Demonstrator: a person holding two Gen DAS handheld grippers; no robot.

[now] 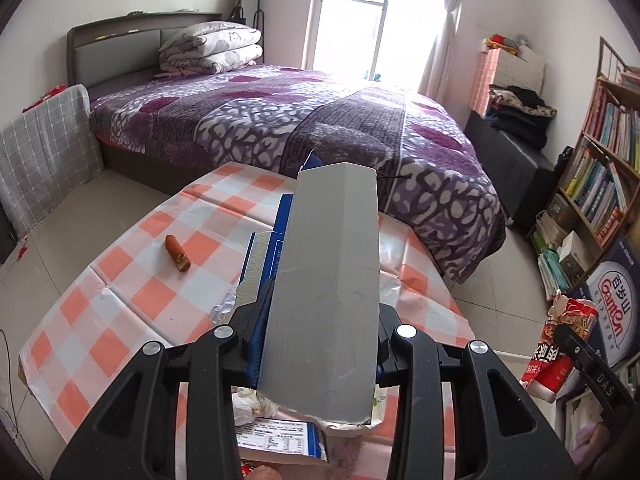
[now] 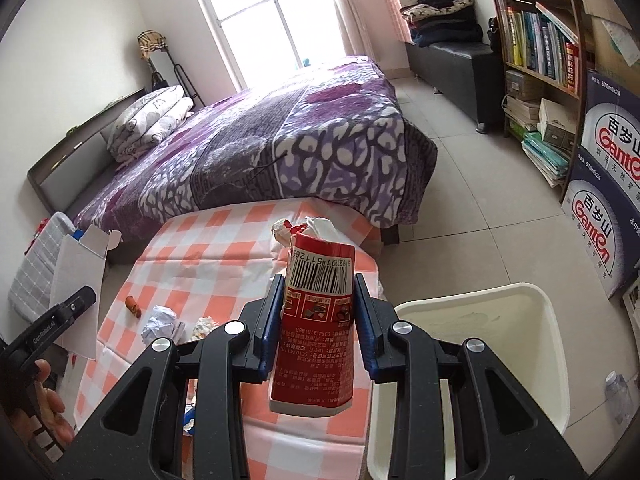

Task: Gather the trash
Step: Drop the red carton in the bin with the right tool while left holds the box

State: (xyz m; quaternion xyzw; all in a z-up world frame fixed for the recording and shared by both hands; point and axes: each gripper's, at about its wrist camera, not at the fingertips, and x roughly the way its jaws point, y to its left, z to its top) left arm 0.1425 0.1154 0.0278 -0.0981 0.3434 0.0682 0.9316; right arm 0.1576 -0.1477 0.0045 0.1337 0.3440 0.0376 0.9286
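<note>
above checkered table (image 2: 224,240), my left gripper (image 1: 320,320) clamps grey carton (image 1: 328,280), right gripper (image 2: 316,320) clamps red packet (image 2: 316,320); both lifted clear, i judge for white bin (image 2: 552,320) beside.

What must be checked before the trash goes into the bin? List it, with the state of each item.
1. Left tongs grip the grey box: ok, both pads press on its sides.
2. Right tongs grip the red packet: ok, clamped upright.
3. White bin within reach: ok, it stands just right of the right tongs, beside the table.
4. Bin has room: ok, the visible inside looks bare.
5. Packet's torn top holds its white paper: cannot tell.
6. Trash left on the table: not ok, a sausage piece and crumpled paper remain.
</note>
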